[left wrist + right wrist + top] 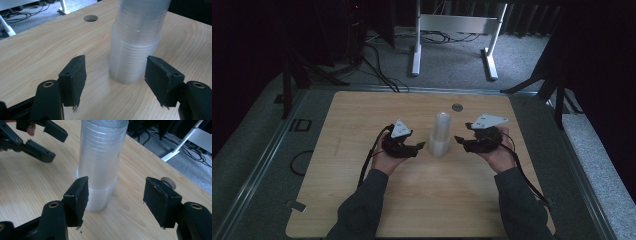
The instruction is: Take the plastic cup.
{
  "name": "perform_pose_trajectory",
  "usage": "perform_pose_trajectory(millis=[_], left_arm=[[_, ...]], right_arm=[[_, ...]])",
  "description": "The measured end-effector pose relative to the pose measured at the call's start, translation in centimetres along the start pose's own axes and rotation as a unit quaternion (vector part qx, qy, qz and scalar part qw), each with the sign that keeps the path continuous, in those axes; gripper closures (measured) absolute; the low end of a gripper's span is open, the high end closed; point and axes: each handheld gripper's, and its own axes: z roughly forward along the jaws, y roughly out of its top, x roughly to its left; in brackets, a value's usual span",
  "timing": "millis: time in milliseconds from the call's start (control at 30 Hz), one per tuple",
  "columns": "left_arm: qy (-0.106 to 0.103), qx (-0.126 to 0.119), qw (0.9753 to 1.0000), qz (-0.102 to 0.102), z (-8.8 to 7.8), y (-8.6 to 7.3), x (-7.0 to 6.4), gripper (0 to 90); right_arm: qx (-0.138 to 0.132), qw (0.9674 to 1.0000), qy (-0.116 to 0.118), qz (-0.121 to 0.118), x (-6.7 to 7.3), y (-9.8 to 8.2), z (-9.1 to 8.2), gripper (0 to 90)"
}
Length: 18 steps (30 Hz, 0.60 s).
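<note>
You kept your left gripper (419, 146) and your right gripper (458, 139) open, one on each side of the stack of clear plastic cups (440, 134), which stood upright between them on the table (362, 115), untouched, probably so both jaws could approach it freely.

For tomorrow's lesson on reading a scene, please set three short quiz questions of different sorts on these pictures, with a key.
1. True or false: the left gripper has its jaws pressed on the stack of clear cups.
2. How does the stack stand? A) upright on the wooden table B) tipped on its side C) lifted off the table
3. Fill in: the stack stands ___ the left gripper and the right gripper.

Key: 1 false, the jaws stand apart and short of the stack; 2 A; 3 between.
</note>
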Motion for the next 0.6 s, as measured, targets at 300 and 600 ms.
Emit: perform_pose_trajectory(millis=[300, 600], left_arm=[[-0.016, 0.003, 0.9998, 0.013, 1.8, 0.2, -1.0, 26.1], [-0.037, 0.005, 0.9991, 0.018, 3.4, 0.8, -1.2, 25.9]], right_arm=[[-0.003, 1.0, 0.006, 0.006, -0.2, 0.2, 0.1, 34.2], [-0.009, 0.9999, 0.013, 0.005, -0.1, 1.3, 0.4, 31.6]])
